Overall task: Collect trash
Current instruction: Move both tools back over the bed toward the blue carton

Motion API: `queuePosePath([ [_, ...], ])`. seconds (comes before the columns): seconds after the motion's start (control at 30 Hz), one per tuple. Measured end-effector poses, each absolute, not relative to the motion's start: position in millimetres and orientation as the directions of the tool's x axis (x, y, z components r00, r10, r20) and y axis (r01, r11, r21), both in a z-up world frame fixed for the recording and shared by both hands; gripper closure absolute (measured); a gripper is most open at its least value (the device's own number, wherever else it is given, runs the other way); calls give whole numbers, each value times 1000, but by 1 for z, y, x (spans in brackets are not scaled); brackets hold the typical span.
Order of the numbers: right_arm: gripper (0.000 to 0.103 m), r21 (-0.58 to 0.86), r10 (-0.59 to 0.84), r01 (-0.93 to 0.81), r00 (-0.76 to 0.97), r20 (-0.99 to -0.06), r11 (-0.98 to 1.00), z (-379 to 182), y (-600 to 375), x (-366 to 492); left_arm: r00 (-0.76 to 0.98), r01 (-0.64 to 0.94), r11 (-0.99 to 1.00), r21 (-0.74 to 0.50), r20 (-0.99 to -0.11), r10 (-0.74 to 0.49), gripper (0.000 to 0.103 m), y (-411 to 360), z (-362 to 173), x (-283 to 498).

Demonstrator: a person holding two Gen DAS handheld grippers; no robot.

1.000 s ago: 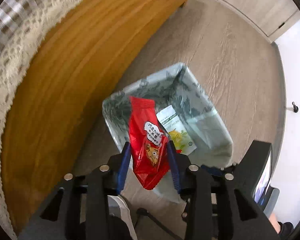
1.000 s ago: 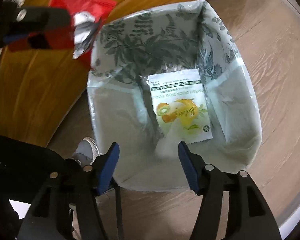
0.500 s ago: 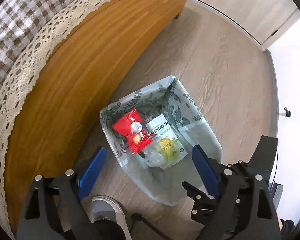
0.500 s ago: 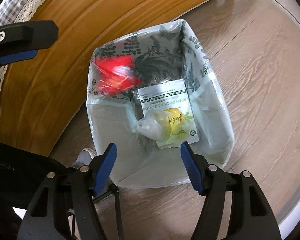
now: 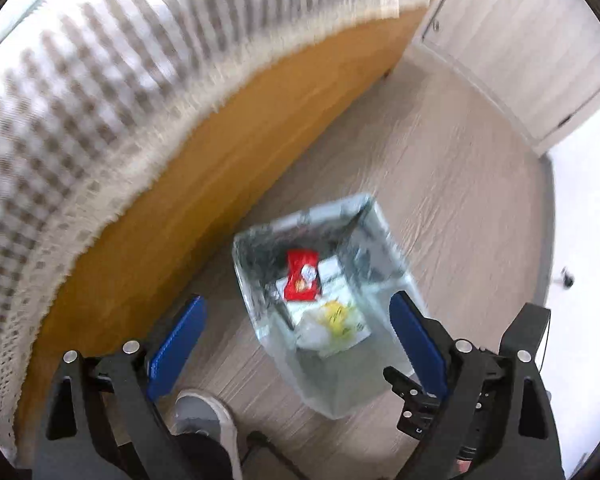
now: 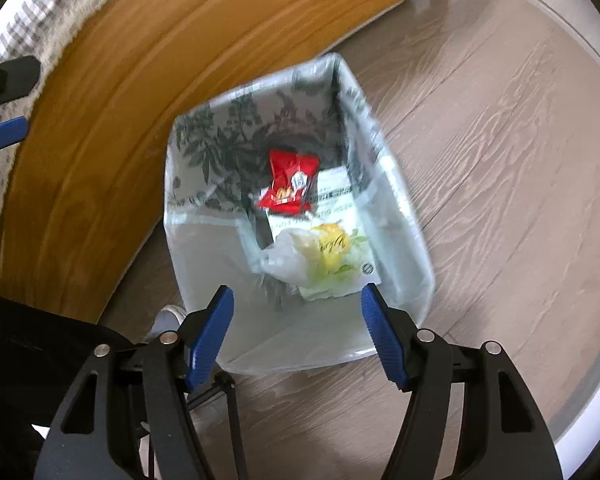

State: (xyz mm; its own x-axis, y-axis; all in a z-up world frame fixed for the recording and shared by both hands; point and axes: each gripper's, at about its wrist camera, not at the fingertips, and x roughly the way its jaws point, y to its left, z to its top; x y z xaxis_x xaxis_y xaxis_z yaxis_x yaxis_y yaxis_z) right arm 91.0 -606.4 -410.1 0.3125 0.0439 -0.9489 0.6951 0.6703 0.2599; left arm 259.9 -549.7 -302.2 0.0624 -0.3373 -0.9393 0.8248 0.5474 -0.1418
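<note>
A square bin (image 5: 380, 240) (image 6: 396, 184) lined with a leaf-print bag stands on the wooden floor beside the table. Inside it lie a red snack wrapper (image 5: 302, 276) (image 6: 290, 184), a white and yellow food pouch (image 5: 340, 312) (image 6: 340, 248) and a crumpled clear plastic piece (image 6: 288, 256). My left gripper (image 5: 298, 332) hangs high above the bin, jaws wide open and empty. My right gripper (image 6: 296, 328) is also above the bin's near edge, open with nothing between its blue pads.
A wooden table side (image 5: 220, 168) (image 6: 140, 80) with a checked, lace-edged cloth (image 5: 100, 100) rises left of the bin. A person's grey shoe (image 5: 204, 416) stands near the bin. White cabinet doors (image 5: 520, 60) lie at the far right.
The left gripper opened and the red wrapper dropped from it into the bin. A crumpled plastic piece appeared in the bin beneath the right gripper. Both grippers rose away from the bin.
</note>
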Motion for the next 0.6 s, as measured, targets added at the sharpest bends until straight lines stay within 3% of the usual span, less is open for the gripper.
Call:
queuePosePath([
  [0.27, 39, 206, -115, 654, 413, -903, 728, -314, -605, 113, 183, 710, 647, -278, -815, -550, 13, -478, -202, 275],
  [0.5, 39, 138, -214, 544, 533, -818, 827, -216, -560, 153, 347, 696, 659, -285, -670, -656, 13, -393, -114, 288],
  [0.6, 27, 82, -278, 513, 585, -761, 855, -173, -533, 169, 416, 675, 677, -295, -605, -679, 13, -342, -75, 295],
])
